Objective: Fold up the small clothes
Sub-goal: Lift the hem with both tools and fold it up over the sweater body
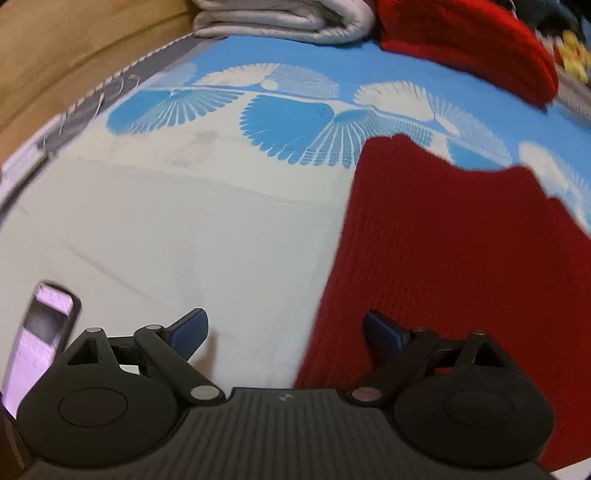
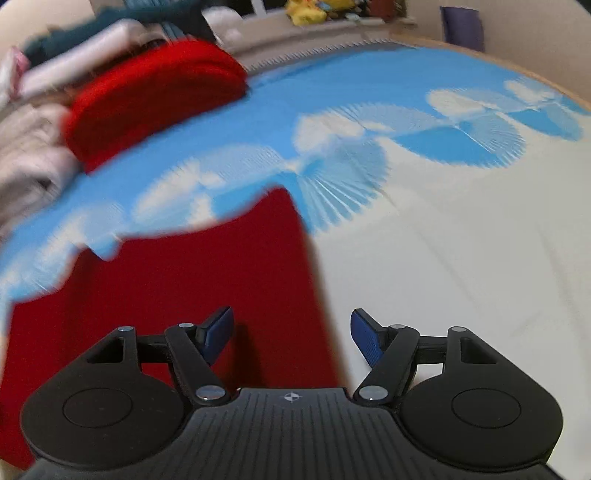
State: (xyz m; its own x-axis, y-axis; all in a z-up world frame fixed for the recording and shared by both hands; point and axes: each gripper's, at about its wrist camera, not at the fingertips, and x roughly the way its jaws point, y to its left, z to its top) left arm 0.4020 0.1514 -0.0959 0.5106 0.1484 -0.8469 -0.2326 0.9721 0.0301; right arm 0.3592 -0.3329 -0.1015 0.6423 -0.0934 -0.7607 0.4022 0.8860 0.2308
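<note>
A dark red knit garment [image 1: 454, 251] lies flat on the white and blue bedsheet [image 1: 184, 229], on the right of the left wrist view. My left gripper [image 1: 286, 334] is open and empty, straddling the garment's left edge near its lower corner. In the right wrist view the same garment [image 2: 177, 280] fills the lower left. My right gripper [image 2: 291, 336] is open and empty, straddling the garment's right edge. Both views are blurred.
A folded bright red knit [image 1: 472, 48] [image 2: 155, 99] lies at the back, beside folded grey bedding [image 1: 280, 18] and a pile of pale clothes [image 2: 29, 155]. A lit phone [image 1: 37, 339] lies at the left. A wooden bed frame [image 1: 74, 44] borders the sheet.
</note>
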